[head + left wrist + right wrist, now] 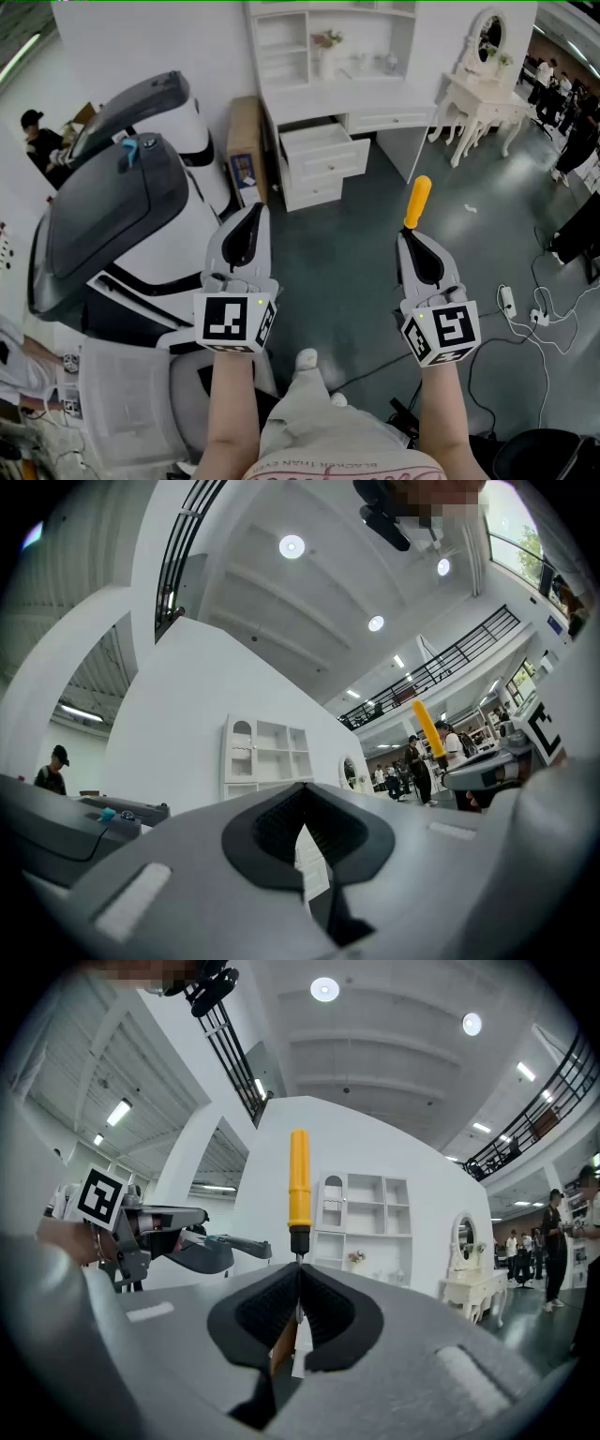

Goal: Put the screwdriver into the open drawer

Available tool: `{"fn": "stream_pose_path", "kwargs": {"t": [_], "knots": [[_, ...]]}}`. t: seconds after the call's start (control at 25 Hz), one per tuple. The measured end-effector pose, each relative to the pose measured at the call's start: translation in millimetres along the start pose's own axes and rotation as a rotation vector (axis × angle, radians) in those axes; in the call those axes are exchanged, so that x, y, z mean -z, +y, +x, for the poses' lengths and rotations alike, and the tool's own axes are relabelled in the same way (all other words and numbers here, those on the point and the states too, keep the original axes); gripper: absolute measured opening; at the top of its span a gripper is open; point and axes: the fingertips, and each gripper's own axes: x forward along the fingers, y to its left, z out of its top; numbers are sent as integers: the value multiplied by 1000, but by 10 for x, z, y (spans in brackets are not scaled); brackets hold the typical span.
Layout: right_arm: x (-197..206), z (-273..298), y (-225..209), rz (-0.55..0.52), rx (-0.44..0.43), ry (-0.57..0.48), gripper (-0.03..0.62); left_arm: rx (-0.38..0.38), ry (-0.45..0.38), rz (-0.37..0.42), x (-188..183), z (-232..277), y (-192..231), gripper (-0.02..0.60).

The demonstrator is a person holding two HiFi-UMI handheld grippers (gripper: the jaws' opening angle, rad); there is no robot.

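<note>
**Currently: screwdriver gripped, drawer not yet reached**

I find the screwdriver in the right gripper. Its jaws are pressed almost together on the thin metal shaft, and the yellow handle sticks out beyond the tips. The right gripper view confirms this: the shaft is pinched at the very tips and the handle stands clear above them. I judge the hold is taken on the shaft so that the handle leads into the drawer and drops free on release.

The tool is in the air over the grey floor, well apart from the open drawer. That drawer is the top one in the white desk unit, and it lies ahead and to the left of the tool. The carry is therefore not finished.

The left gripper is level with the right one and beside it. Its jaw tips meet and nothing is between them. I judge it is parked there to keep out of the way.

Count:
- screwdrivers: one
- grippers: two
- drawers plainly pulled out: one, with two more drawer fronts below it
- white dressing tables at the right: one
</note>
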Motion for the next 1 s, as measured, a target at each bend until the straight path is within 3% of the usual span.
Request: {"fn": "stream_pose_path", "kwargs": {"t": [0.44,1.0], "knots": [[81,388,-197,-44,11,32,12,24,-12,12,59,415,51,18],[152,1691,-268,-74,21,40,12,44,-18,-29,492,1442,920,18]]}}
